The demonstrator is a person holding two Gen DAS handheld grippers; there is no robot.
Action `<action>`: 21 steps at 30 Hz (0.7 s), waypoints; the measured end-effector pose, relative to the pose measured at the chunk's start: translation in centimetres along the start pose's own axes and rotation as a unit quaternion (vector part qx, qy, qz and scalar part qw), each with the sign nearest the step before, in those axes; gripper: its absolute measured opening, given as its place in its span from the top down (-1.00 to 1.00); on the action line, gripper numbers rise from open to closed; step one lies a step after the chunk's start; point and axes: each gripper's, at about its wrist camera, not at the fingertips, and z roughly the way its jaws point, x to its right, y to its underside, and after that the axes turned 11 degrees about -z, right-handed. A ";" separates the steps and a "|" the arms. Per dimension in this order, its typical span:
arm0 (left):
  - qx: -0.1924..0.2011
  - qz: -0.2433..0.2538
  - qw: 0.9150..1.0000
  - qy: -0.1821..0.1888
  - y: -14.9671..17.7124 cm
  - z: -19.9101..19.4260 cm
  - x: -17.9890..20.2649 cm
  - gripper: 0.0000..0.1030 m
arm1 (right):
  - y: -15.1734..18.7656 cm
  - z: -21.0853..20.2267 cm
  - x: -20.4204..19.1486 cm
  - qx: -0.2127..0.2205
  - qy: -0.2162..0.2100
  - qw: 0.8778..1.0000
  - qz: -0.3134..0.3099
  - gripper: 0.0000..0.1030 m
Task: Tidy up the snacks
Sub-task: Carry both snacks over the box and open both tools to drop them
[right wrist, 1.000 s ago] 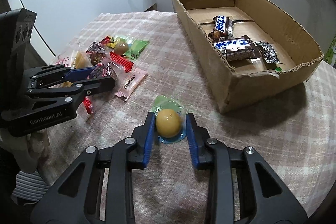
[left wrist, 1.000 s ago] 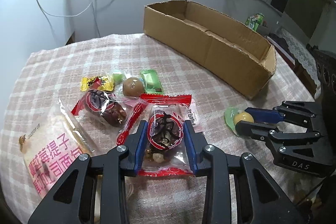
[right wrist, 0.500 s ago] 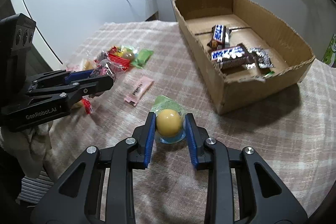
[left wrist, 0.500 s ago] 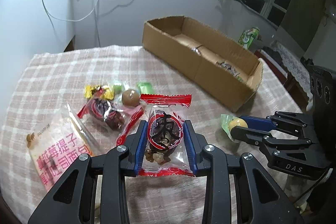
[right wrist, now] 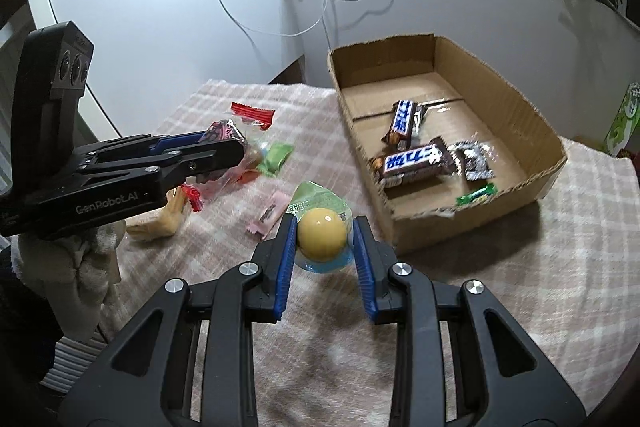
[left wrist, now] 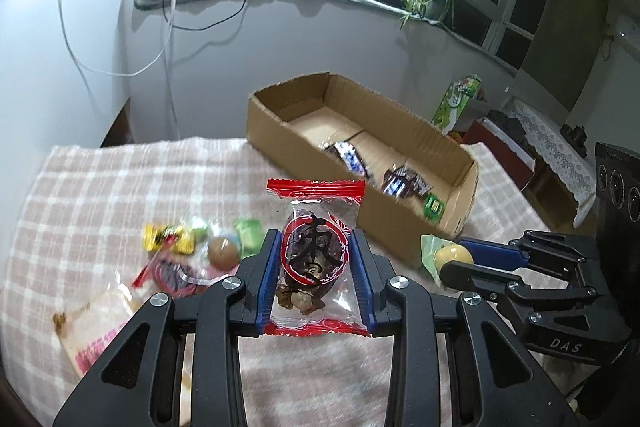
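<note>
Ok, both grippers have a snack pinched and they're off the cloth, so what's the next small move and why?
Probably carry both across to the cardboard box and stop above its open floor before releasing. The left gripper is clamped on the red-edged date packet and the right gripper on the yellow jelly cup, both clear of the checked tablecloth. The box already holds chocolate bars, with bare floor beyond them.

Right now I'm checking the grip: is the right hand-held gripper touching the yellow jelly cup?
Touching. The right wrist view shows the right hand-held gripper with both blue pads pressed against the yellow jelly cup.
</note>
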 end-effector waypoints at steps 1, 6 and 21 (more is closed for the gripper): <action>0.002 0.001 1.000 0.002 -0.3 0.1 0.2 0.37 | -0.2 -0.2 0.2 0.003 0.002 1.000 0.000 0.43; 0.007 0.002 1.000 0.009 -1.8 1.1 0.9 0.37 | -1.4 -1.0 1.3 0.017 0.014 1.000 0.001 0.43; 0.003 0.008 1.000 0.015 -6.0 5.8 2.7 0.37 | -4.4 -0.6 7.6 0.029 0.065 0.997 0.019 0.43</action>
